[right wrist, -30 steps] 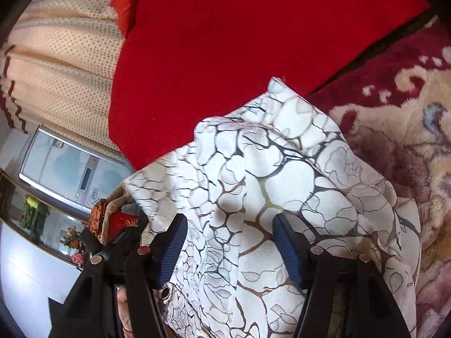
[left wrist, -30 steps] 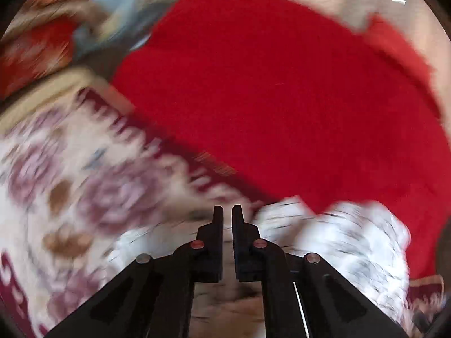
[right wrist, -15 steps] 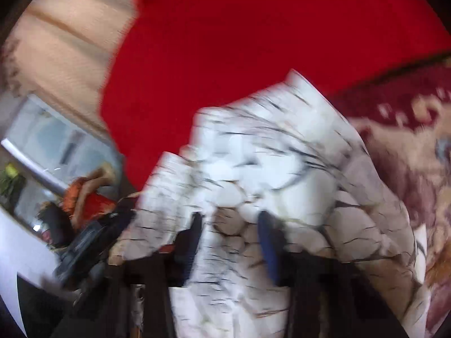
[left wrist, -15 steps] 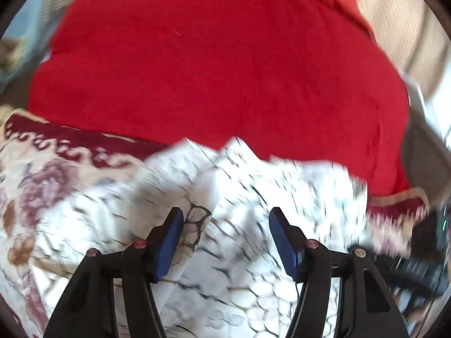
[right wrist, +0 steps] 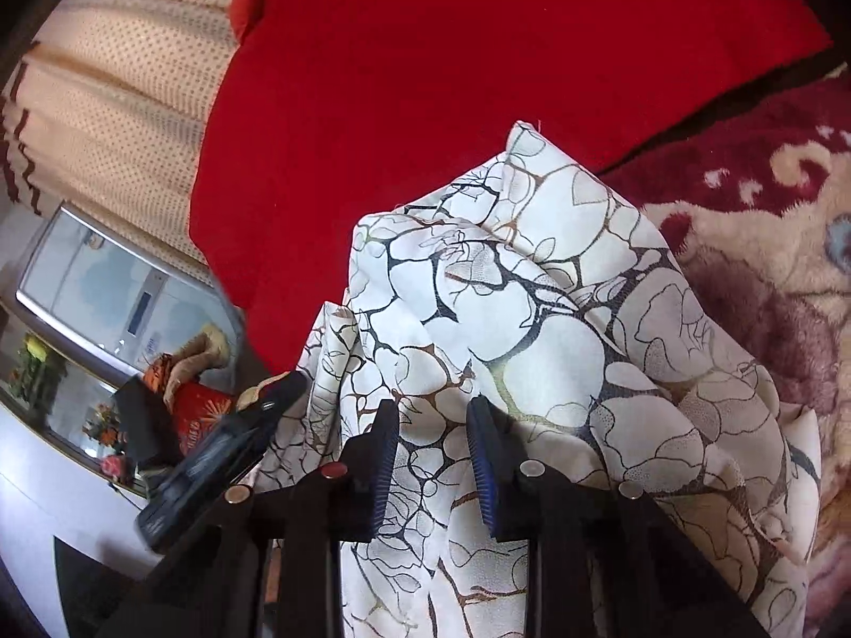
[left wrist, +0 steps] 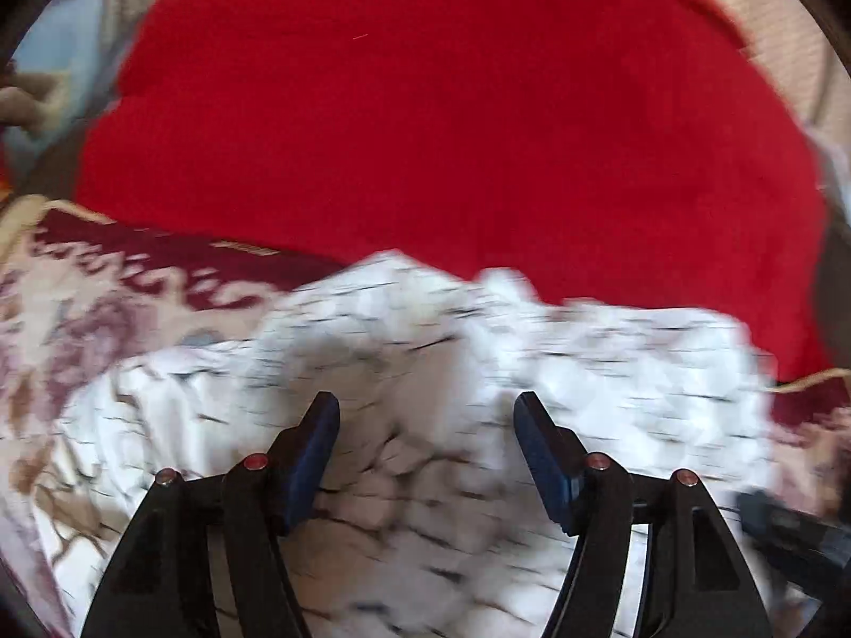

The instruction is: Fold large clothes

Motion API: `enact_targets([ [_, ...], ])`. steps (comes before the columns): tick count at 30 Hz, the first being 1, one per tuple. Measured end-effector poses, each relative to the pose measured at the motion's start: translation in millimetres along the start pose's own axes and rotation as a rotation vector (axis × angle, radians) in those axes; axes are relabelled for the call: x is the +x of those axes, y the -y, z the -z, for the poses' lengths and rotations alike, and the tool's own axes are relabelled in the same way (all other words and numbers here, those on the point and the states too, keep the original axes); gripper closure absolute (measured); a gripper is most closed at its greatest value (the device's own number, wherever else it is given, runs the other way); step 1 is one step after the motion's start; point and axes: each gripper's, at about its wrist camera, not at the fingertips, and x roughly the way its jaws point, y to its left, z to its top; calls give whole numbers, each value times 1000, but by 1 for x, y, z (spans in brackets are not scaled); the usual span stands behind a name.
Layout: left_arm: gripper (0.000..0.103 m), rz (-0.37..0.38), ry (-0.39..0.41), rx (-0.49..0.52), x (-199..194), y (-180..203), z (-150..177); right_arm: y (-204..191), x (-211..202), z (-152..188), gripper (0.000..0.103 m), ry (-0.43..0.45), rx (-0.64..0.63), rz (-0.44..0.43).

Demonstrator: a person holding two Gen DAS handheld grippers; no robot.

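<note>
A white garment with a dark cracked pattern (right wrist: pixel 532 319) lies bunched on a patterned rug; it shows blurred in the left wrist view (left wrist: pixel 452 372). My left gripper (left wrist: pixel 425 409) is open wide just over the garment, with nothing between its pads. My right gripper (right wrist: pixel 433 414) hangs over a fold of the garment with its jaws part open, a gap between the blue pads; cloth lies under them, not pinched. The other gripper's body (right wrist: pixel 223 452) shows at the left of the right wrist view.
A large red cloth (left wrist: pixel 452 106) covers the surface behind the garment, also in the right wrist view (right wrist: pixel 478 42). The maroon and cream rug (right wrist: pixel 771 223) lies to the right. A dotted cream curtain (right wrist: pixel 117 106) and a cabinet (right wrist: pixel 106 287) stand at left.
My left gripper went from shut to wide open and swung over the garment. My right gripper's jaws narrowed from wide open to part open over the cloth.
</note>
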Motion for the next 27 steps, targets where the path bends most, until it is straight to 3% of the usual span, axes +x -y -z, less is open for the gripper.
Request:
enact_targets([
  [5,34,-103,53,-109,12,-35,-6,0,2,0,73,-5,1,-2],
  [8,34,-84,40,-193,19,-54,-7,-1,1,0,73,-11,3,0],
  [11,34,-110,67,-178,9,-51,-9,-6,3,-4,74,-21,-6,21],
  [14,34,-108,144,-146,-23,-48,-11,-16,-2,-9,71,-9,-20,23],
  [18,34,-60,199,-152,-53,-64,-19,-36,-17,-13,70,87,-103,45],
  [20,34,-51,185,-139,-63,-73,-21,-39,-17,-16,70,93,-109,51],
  [23,33,-88,104,-115,-62,-91,-18,-18,5,-19,71,5,-43,134],
  [27,33,-66,36,-168,-68,-121,-7,-5,3,-22,71,-2,49,80],
])
